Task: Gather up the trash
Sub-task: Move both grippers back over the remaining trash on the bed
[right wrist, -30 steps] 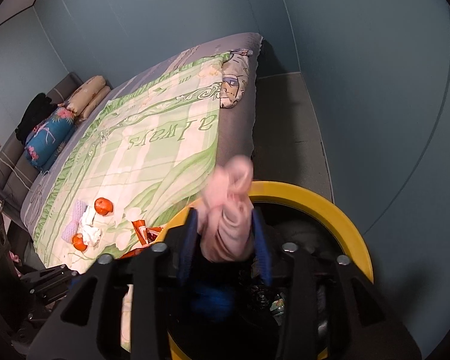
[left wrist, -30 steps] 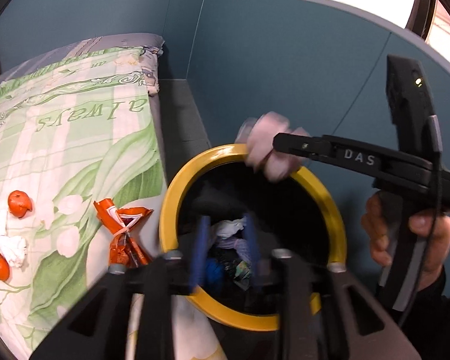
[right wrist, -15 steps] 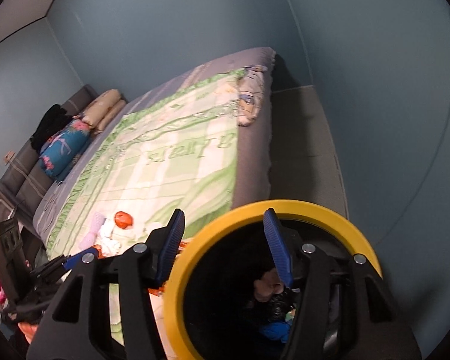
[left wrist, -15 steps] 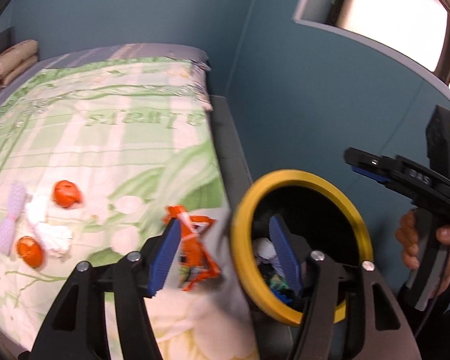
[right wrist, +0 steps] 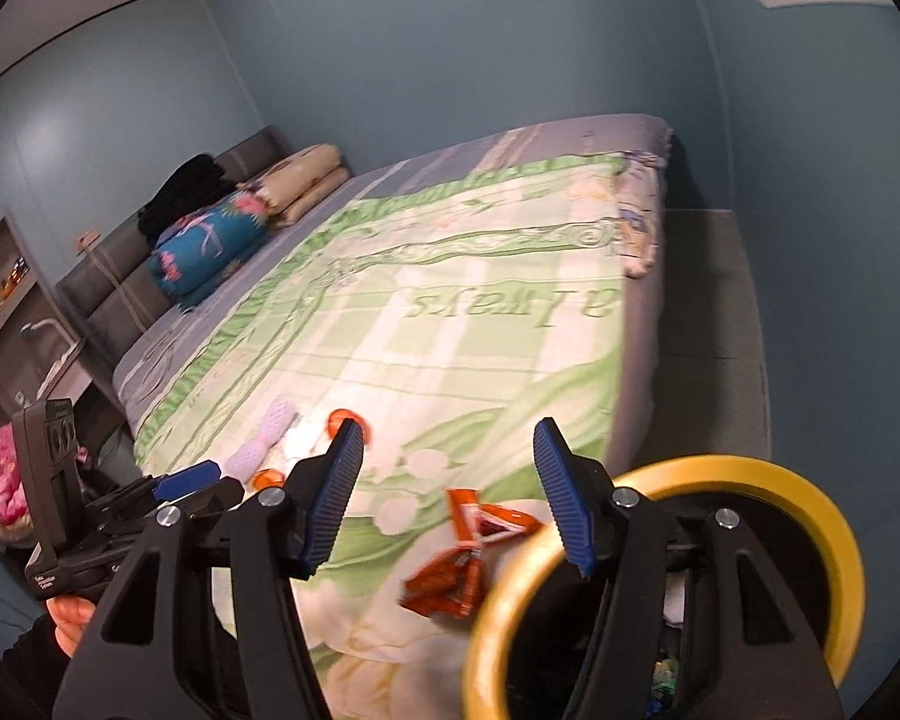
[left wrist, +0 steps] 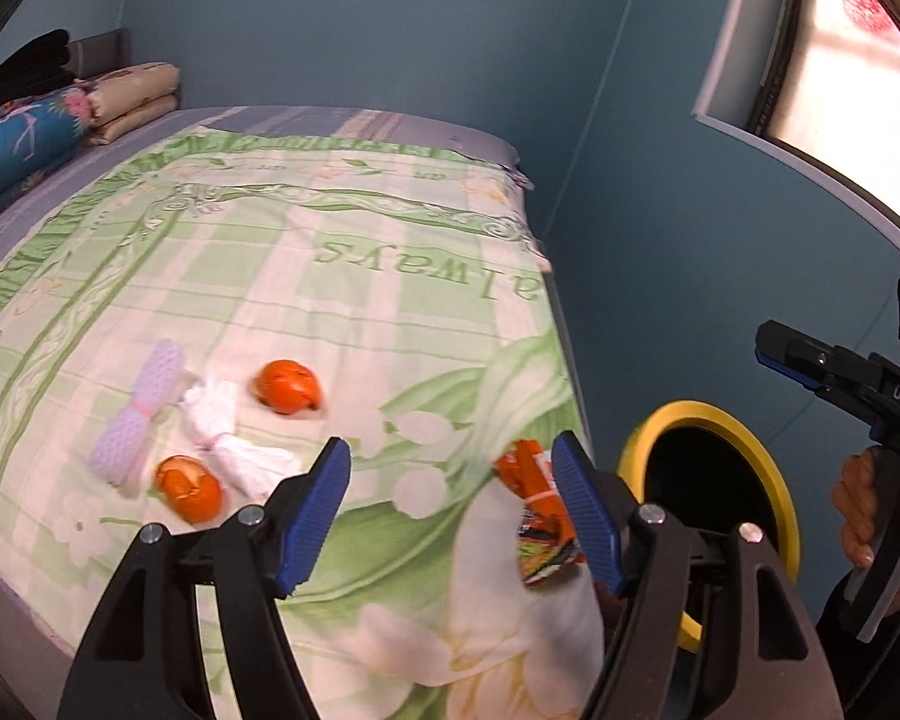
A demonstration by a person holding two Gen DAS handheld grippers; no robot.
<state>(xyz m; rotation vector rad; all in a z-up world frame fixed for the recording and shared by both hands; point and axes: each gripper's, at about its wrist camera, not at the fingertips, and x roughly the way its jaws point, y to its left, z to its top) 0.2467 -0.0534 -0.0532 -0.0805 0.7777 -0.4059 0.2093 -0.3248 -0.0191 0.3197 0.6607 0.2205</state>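
On the green bedsheet [left wrist: 342,300] lie two orange peels [left wrist: 288,387] [left wrist: 189,489], a white tissue wad [left wrist: 222,438], a lilac foam net [left wrist: 141,414] and an orange snack wrapper [left wrist: 528,504] near the bed's edge. The yellow-rimmed bin [left wrist: 780,480] stands beside the bed with rubbish inside. My left gripper [left wrist: 450,516] hangs over the sheet, jaws opening with nothing between them. My right gripper [right wrist: 450,498] hovers between the wrapper [right wrist: 468,558] and the bin rim [right wrist: 810,492], jaws also opening and empty.
Folded blankets [right wrist: 300,180] and a blue flowered pillow [right wrist: 210,246] sit at the head of the bed. Blue walls close in at the far side and by the bin. A grey floor strip [right wrist: 708,312] runs along the bed.
The right gripper let the pink wad go over the bin. Both grippers swung away from the bin toward the bed and their jaws spread wider.
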